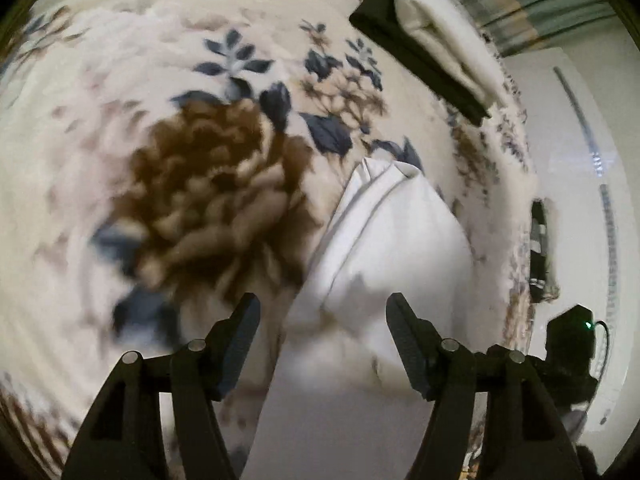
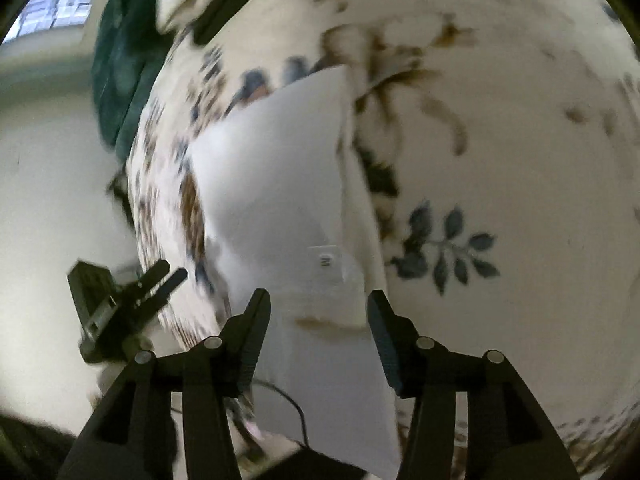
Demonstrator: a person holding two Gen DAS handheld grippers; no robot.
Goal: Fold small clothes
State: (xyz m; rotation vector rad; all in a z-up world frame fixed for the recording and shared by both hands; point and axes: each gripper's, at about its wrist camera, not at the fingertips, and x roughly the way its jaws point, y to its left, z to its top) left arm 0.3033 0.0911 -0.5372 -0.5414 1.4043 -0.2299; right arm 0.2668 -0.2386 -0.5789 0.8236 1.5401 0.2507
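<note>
A white garment (image 1: 380, 248) lies folded on a floral blanket (image 1: 160, 120). In the left wrist view it runs from between the fingers up toward the centre right. My left gripper (image 1: 323, 304) is open, its jaws wide apart above the garment's near end, holding nothing. In the right wrist view the same white garment (image 2: 288, 184) shows a small size label (image 2: 326, 262). My right gripper (image 2: 319, 300) is open, jaws apart over the garment's near part, empty. The left gripper (image 2: 160, 280) shows at the left of the right wrist view, beyond the blanket's edge.
A folded white cloth (image 1: 436, 28) lies on a folded black cloth (image 1: 416, 60) at the blanket's far right. A dark green fabric (image 2: 120, 64) sits at the blanket's far left in the right wrist view. A cable (image 2: 296, 412) trails by the near edge.
</note>
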